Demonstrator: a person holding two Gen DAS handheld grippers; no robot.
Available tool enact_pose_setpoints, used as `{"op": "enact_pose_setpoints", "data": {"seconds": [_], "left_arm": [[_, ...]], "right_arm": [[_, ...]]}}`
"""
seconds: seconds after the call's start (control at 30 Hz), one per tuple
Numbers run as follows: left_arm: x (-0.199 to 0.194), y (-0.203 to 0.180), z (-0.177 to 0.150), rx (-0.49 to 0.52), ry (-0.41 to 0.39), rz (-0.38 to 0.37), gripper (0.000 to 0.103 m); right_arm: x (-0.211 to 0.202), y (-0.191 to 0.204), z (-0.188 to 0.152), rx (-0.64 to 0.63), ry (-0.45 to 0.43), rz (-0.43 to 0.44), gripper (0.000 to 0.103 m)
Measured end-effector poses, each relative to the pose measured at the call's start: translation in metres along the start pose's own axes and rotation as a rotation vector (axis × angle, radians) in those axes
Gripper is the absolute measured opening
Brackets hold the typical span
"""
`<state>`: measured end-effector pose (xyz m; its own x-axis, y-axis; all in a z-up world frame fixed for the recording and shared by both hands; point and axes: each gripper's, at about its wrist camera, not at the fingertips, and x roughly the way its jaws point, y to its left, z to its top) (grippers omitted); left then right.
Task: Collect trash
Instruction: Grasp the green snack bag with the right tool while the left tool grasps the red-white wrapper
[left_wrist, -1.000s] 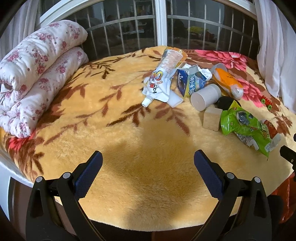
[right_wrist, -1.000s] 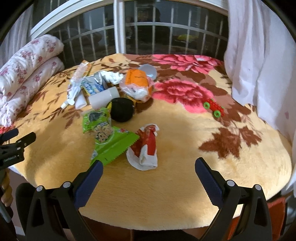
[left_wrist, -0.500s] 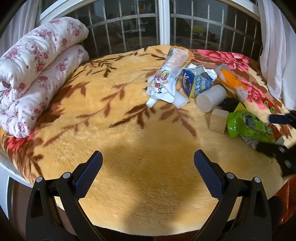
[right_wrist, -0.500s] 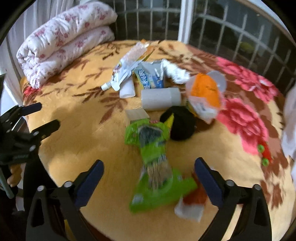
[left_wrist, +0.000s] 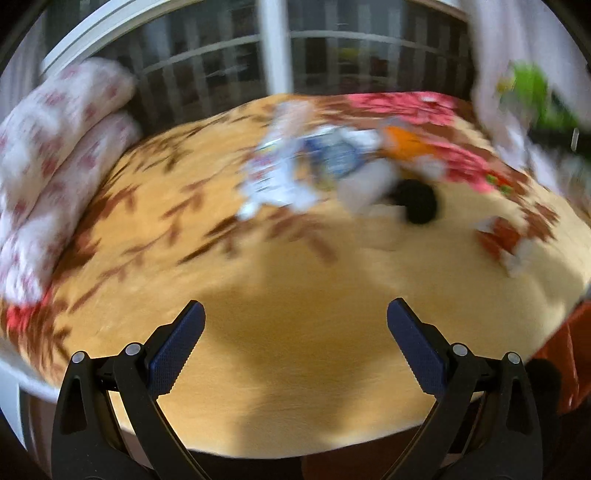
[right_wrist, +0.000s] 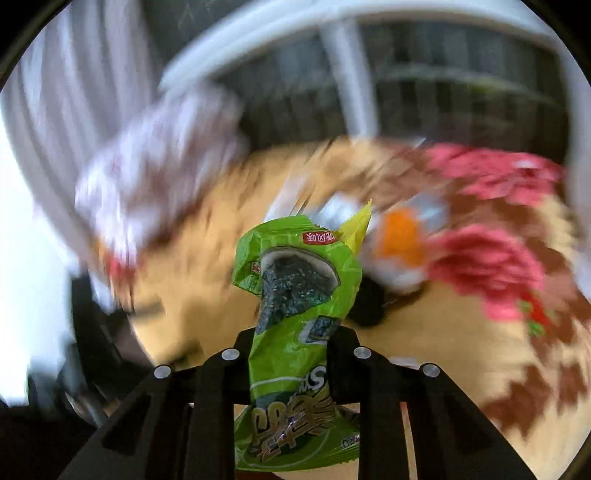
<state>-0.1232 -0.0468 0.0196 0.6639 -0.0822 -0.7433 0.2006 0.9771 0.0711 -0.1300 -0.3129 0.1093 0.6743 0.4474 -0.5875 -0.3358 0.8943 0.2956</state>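
We have the green wrapper (right_wrist: 295, 295) pinched at its middle in our closing right fingers (right_wrist: 291, 343), lifted clear of the bed (left_wrist: 295, 295), light, crinkly and likely slippery, while our left fingers (left_wrist: 295, 332) hang wide open and empty over the near edge.

Home bedroom: floral blanket (left_wrist: 280, 280), folded quilt (left_wrist: 55, 147), barred window (left_wrist: 221, 66).

Barred window (left_wrist: 280, 59), seemingly dark outside.
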Motion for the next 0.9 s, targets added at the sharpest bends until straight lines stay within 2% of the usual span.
{"op": "enact_pose_setpoints", "data": {"seconds": [0.07, 0.13, 0.17, 0.33, 0.47, 0.5, 0.57, 0.6, 0.7, 0.77, 0.9], "left_arm": [[0.003, -0.028, 0.01, 0.029, 0.006, -0.036, 0.096], [0.013, -0.067, 0.025, 0.036, 0.039, -0.132, 0.096], [0.02, -0.086, 0.031, 0.035, 0.057, -0.166, 0.096], [0.046, -0.159, 0.054, 0.034, 0.092, -0.194, 0.096], [0.073, -0.196, 0.065, 0.016, 0.116, -0.129, 0.096], [0.08, -0.197, 0.065, 0.003, 0.135, -0.125, 0.093], [0.095, -0.192, 0.061, -0.029, 0.18, -0.15, 0.044], [0.107, -0.191, 0.057, -0.031, 0.223, -0.177, 0.032], [0.098, -0.192, 0.054, 0.013, 0.156, -0.191, 0.028], [0.083, -0.189, 0.05, 0.049, 0.138, -0.204, 0.027], [0.01, -0.154, 0.022, 0.082, 0.054, -0.268, 0.027]], "right_arm": [[-0.037, -0.019, -0.017, 0.053, -0.072, -0.12, 0.024], [-0.068, -0.04, -0.043, 0.121, -0.107, -0.222, 0.024], [-0.079, -0.05, -0.057, 0.158, -0.109, -0.241, 0.024], [-0.111, -0.082, -0.11, 0.247, -0.096, -0.288, 0.024], [-0.11, -0.099, -0.132, 0.299, -0.074, -0.263, 0.025], [-0.107, -0.103, -0.138, 0.305, -0.061, -0.262, 0.025], [-0.095, -0.101, -0.146, 0.292, -0.04, -0.262, 0.025], [-0.086, -0.099, -0.148, 0.287, -0.031, -0.262, 0.025], [-0.07, -0.095, -0.148, 0.27, -0.014, -0.252, 0.025], [-0.062, -0.089, -0.149, 0.258, -0.013, -0.238, 0.025], [-0.049, -0.058, -0.152, 0.198, 0.037, -0.142, 0.025]]}}
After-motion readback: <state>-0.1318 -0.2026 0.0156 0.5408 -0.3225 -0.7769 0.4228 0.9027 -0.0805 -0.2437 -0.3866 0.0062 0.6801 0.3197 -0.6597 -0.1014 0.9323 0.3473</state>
